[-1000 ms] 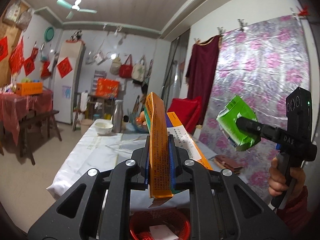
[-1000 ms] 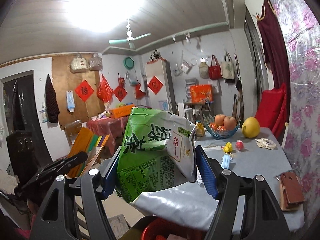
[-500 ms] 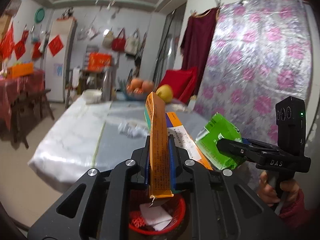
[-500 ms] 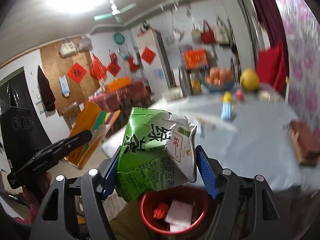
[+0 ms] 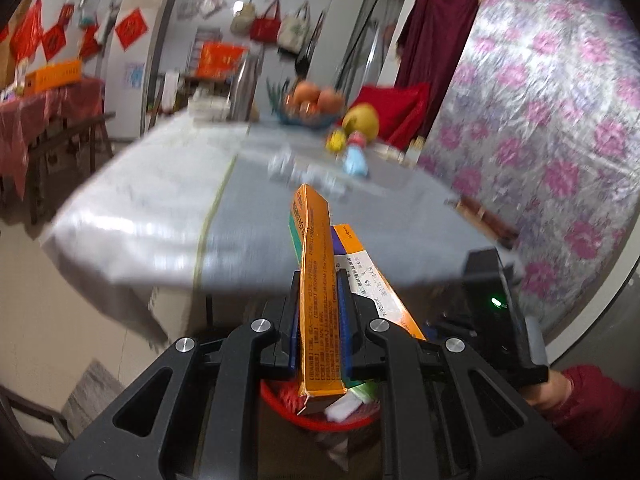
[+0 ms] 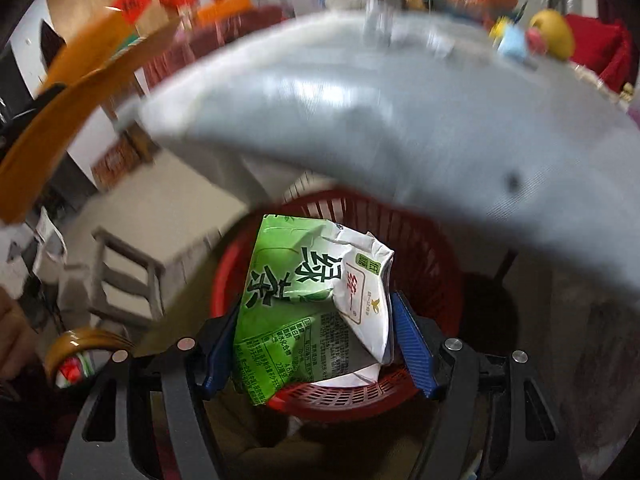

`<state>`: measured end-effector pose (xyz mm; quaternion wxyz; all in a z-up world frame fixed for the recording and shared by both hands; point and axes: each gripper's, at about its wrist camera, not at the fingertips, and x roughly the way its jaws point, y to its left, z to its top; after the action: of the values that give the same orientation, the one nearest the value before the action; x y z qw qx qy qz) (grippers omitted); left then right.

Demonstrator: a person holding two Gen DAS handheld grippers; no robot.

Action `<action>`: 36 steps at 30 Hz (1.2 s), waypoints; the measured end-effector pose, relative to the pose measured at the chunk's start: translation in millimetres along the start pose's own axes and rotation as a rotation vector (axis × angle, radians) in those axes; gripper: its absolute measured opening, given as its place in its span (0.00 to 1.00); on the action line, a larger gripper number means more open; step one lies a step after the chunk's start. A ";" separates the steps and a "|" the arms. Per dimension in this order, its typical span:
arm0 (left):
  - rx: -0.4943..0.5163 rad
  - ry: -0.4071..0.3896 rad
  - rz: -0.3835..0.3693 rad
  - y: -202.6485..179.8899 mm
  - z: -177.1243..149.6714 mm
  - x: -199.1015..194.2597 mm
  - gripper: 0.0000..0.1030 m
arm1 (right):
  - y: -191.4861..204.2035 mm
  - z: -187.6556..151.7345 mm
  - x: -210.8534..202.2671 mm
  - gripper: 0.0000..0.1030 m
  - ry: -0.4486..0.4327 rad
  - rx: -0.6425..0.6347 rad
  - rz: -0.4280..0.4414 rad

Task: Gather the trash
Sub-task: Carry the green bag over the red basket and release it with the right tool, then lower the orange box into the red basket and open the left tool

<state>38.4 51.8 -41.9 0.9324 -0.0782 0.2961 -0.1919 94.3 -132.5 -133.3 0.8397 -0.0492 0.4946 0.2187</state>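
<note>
My left gripper (image 5: 320,320) is shut on a flattened orange box (image 5: 318,280), held upright above a red basket (image 5: 320,420) on the floor. The same box shows at the left of the right wrist view (image 6: 72,92). My right gripper (image 6: 316,340) is shut on a crumpled green tea carton (image 6: 304,304), tilted down right over the red basket (image 6: 432,240). White scraps (image 5: 344,406) lie in the basket. The right gripper's body (image 5: 496,320) shows low beside the left one.
A table with a pale cloth (image 5: 168,196) stands just past the basket, its edge overhanging it (image 6: 360,120). On it lie white scraps (image 5: 288,168), a blue item (image 5: 354,160), a fruit bowl (image 5: 312,104) and a pomelo (image 5: 360,120). A stool (image 6: 124,276) stands left.
Both grippers have tilted and dropped toward the red basket. The green carton has gone from table height to just over the basket's mouth. The orange box has come lower over the basket.
</note>
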 end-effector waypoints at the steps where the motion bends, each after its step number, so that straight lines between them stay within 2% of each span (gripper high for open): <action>1: -0.012 0.035 -0.001 4.7 -7.9 8.3 0.17 | -0.3 0.4 12.0 0.68 0.027 -0.001 -0.007; 4: -0.043 0.120 -0.001 16.9 -28.4 28.6 0.17 | -1.6 -4.1 47.5 0.68 0.113 -0.004 -0.031; 6: -0.052 0.143 0.005 23.3 -36.8 34.3 0.17 | 2.8 -5.4 68.0 0.68 0.169 -0.029 -0.052; 12: -0.077 0.153 0.017 36.9 -42.0 40.7 0.16 | 16.3 -12.0 112.6 0.68 0.322 -0.106 -0.096; 17: -0.105 0.174 0.014 45.8 -44.4 46.2 0.17 | 15.5 -13.4 135.7 0.68 0.433 -0.091 -0.092; 22: -0.105 0.181 0.009 48.3 -45.8 47.1 0.17 | 23.4 -4.6 116.6 0.72 0.373 -0.126 -0.124; 31: -0.104 0.205 0.002 46.6 -46.7 53.4 0.17 | 31.5 -4.0 50.9 0.73 0.214 -0.099 -0.056; 36: -0.089 0.249 -0.017 39.8 -51.2 64.5 0.16 | 24.8 -8.6 10.5 0.74 0.135 -0.076 -0.046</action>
<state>69.5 60.5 -127.5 0.8823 -0.0976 0.4172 -0.1946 81.4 -109.5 -143.3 0.8069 -0.1069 0.5402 0.2140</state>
